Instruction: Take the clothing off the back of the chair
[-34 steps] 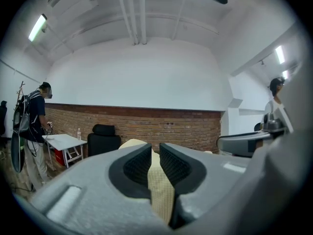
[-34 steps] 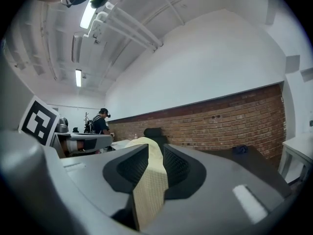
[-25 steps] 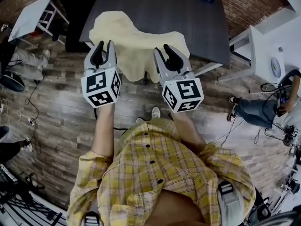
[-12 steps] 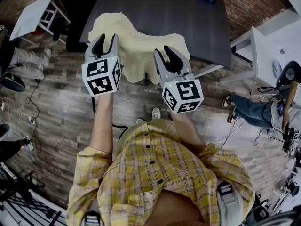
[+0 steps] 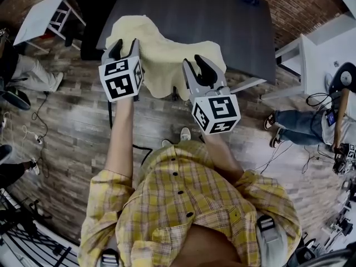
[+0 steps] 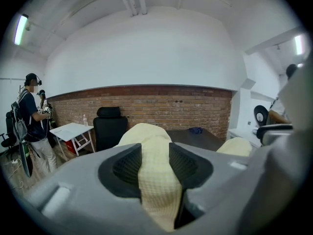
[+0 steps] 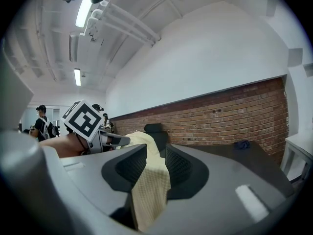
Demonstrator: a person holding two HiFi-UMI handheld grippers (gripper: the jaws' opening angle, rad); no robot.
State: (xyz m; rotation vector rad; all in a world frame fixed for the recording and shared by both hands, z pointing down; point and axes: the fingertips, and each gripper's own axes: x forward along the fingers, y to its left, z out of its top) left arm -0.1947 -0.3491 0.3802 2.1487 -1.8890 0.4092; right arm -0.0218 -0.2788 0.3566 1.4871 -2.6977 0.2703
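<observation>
A pale yellow garment (image 5: pixel 161 57) is draped over a chair back at the near edge of a dark table (image 5: pixel 206 15); the chair itself is hidden beneath it. My left gripper (image 5: pixel 124 49) is at the garment's left part. Its jaws have just been opening and now stand wide, with a fold of the yellow garment (image 6: pixel 156 180) lying between the pads. My right gripper (image 5: pixel 198 69) is at the garment's right edge, shut on a hanging fold of the garment (image 7: pixel 149 190).
A black office chair (image 5: pixel 83 15) and a small white table (image 5: pixel 41 15) stand at the far left. Another white table (image 5: pixel 311 60) is on the right. People stand or sit at the left (image 5: pixel 22 77) and right (image 5: pixel 306 127) edges. Cables lie on the wooden floor.
My left gripper has moved forward onto the garment's left part and its jaws have widened. The right gripper has stayed put, still closed on the fabric.
</observation>
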